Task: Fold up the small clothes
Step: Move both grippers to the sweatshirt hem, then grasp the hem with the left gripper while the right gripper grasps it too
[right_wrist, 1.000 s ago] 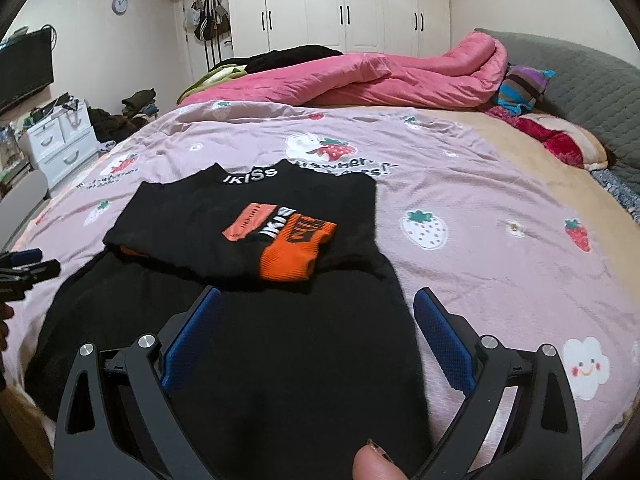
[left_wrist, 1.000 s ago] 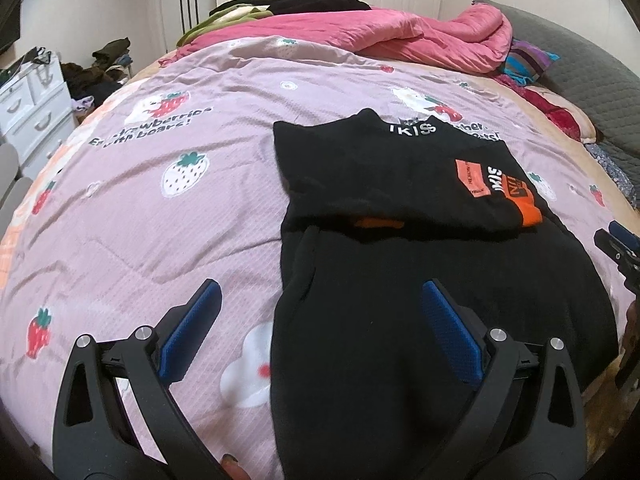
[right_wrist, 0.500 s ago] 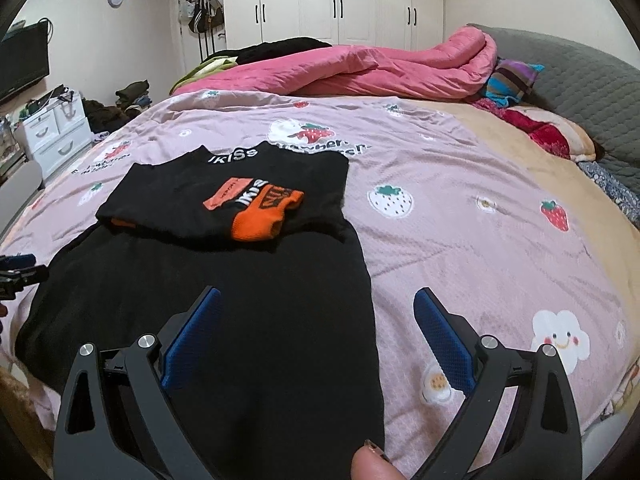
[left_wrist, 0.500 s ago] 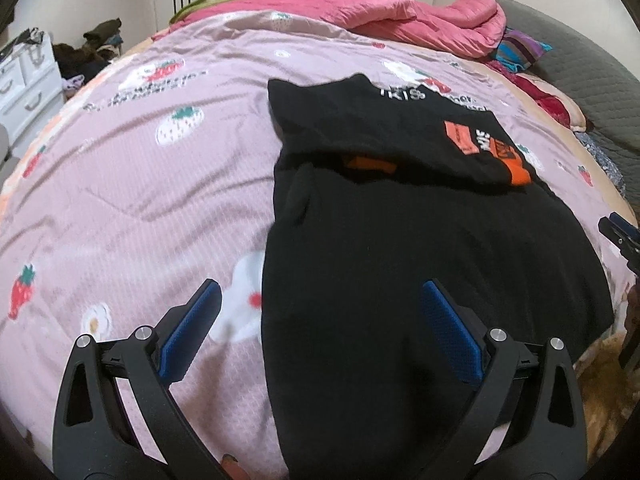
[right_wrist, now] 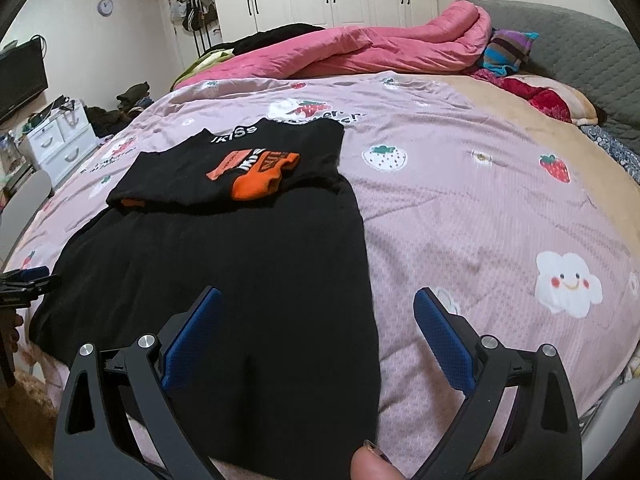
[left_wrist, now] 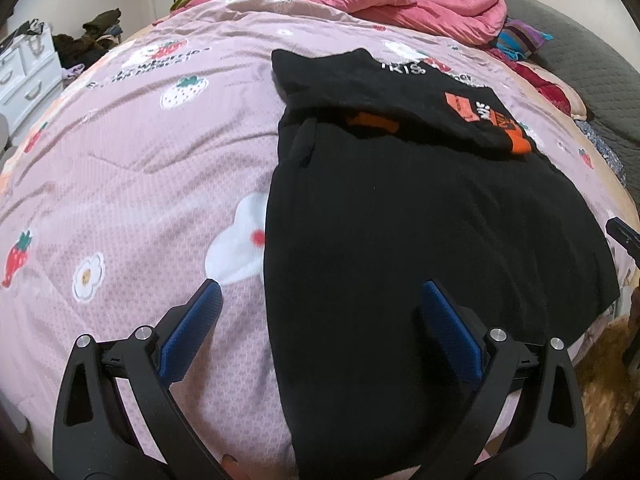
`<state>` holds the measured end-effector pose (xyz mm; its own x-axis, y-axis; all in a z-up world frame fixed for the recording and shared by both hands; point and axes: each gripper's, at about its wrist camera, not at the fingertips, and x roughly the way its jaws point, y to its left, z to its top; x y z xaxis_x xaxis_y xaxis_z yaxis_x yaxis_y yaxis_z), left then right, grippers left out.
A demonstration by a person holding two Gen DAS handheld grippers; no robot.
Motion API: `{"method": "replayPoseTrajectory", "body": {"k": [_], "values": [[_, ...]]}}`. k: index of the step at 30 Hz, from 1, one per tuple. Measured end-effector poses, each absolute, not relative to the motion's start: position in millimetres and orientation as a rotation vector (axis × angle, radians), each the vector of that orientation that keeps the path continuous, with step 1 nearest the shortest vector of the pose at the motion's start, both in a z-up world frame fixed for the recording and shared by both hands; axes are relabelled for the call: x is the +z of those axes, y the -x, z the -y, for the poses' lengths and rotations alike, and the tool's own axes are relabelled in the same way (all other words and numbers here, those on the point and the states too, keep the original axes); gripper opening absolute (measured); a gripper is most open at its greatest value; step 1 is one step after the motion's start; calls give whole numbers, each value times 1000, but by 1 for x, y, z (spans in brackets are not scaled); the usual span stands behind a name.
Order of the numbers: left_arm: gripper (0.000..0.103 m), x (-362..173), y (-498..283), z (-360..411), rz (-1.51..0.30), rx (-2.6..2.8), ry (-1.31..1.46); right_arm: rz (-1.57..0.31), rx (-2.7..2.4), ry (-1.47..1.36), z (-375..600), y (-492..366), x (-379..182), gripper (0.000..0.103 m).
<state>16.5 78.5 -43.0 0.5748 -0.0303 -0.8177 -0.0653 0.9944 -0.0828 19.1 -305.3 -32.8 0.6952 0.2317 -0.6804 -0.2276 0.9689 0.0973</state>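
So the black garment (left_wrist: 420, 240) is lying flat on the bed (left_wrist: 140, 184), long axis running straight away from the person, near hem hanging right at the bed's front edge and the far end already folded back on itself, with the orange print (right_wrist: 256, 176) on top. Both tools are spread wide and holding nothing.

What matters here: the near hem sits directly under and between the two of them. The left tool (left_wrist: 320, 320) straddles the garment's left edge, one finger over the pink sheet, the other over black cloth. The right tool (right_wrist: 316, 320) does the same on the right edge. So each hand is nearest its own corner, pretty symmetric.

My guess is they pinch the two near corners and carry the hem forward toward that folded end. The hanging hem might droop, though.
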Motion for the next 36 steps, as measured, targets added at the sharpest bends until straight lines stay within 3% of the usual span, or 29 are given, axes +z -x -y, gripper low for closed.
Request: {"method": "replayPoseTrajectory", "body": {"k": [10, 15, 17, 22, 27, 30, 33, 36], "values": [[94, -46, -4, -74, -960, 4, 114, -771, 283, -49, 314, 0, -40, 94], [94, -52, 7, -75, -967, 9, 126, -792, 278, -64, 318, 8, -46, 84], [94, -54, 11, -77, -969, 15, 137, -806, 287, -67, 318, 11, -50, 73], [92, -53, 21, -84, -958, 14, 185, -834, 278, -70, 324, 18, -61, 57], [82, -53, 29, -83, -948, 6, 197, -848, 296, -113, 335, 25, -66, 50], [63, -52, 37, -84, -938, -9, 226, -855, 305, -127, 339, 29, -67, 45], [54, -52, 43, -85, -933, -30, 260, -858, 308, -114, 338, 31, -69, 43], [50, -52, 49, -85, -928, -54, 295, -860, 308, -102, 337, 32, -69, 43]]}}
